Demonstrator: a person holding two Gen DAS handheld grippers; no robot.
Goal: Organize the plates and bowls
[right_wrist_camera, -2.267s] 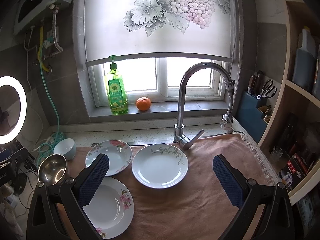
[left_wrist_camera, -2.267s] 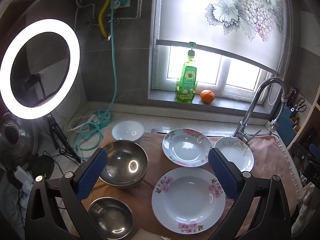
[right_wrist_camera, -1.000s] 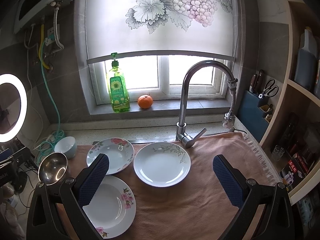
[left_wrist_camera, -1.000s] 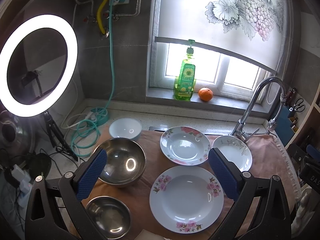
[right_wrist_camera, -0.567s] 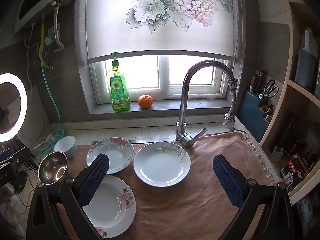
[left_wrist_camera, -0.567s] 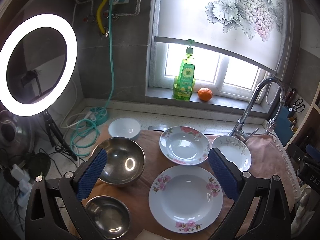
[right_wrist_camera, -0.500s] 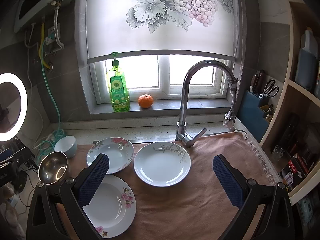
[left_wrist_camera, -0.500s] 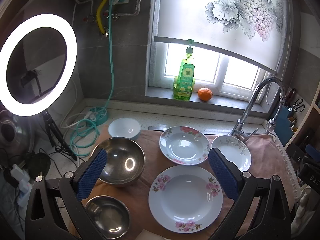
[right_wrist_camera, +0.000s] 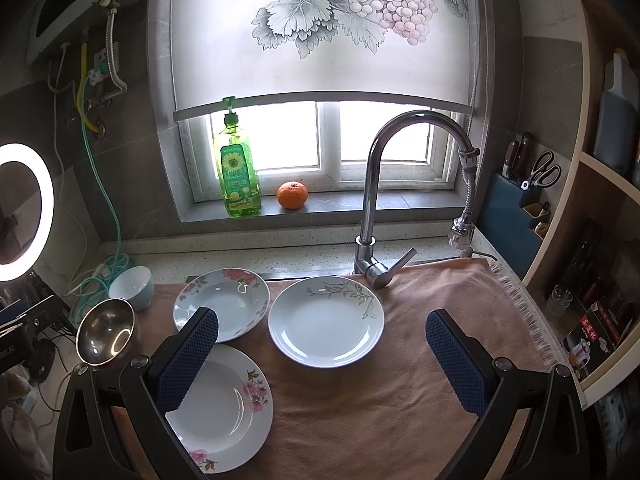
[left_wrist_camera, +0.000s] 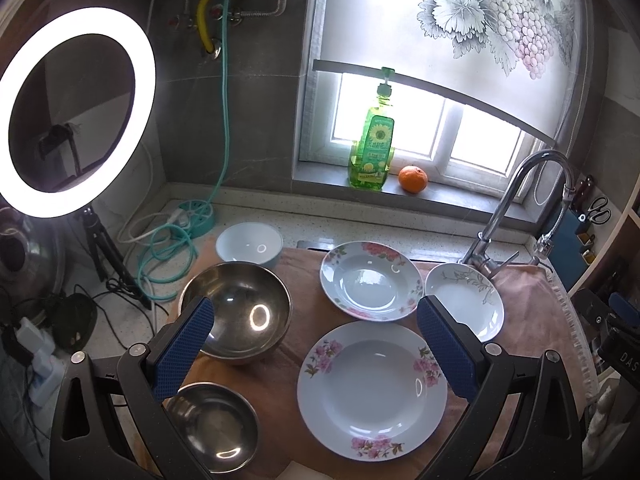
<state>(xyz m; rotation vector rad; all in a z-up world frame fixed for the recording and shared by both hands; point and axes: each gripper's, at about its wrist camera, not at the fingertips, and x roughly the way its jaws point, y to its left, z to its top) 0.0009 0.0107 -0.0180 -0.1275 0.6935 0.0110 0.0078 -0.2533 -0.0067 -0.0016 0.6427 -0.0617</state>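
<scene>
All dishes sit mouth-up on the tan cloth (right_wrist_camera: 400, 412) covering the desk. In the left view, the large floral plate (left_wrist_camera: 372, 390) lies lower centre, the smaller floral plate (left_wrist_camera: 370, 280) above it, and the leaf-patterned plate (left_wrist_camera: 464, 306) to the right near the faucet (left_wrist_camera: 516, 208). The big steel bowl (left_wrist_camera: 236, 312), small steel bowl (left_wrist_camera: 212, 426) and pale blue bowl (left_wrist_camera: 248, 244) line the left edge. The cloth's right half lies bare. Both the left tool (left_wrist_camera: 316, 348) and right tool (right_wrist_camera: 322, 360) gape wide, holding nothing. The green bottle (right_wrist_camera: 238, 176) bears a sunflower label; its text is unreadable.
</scene>
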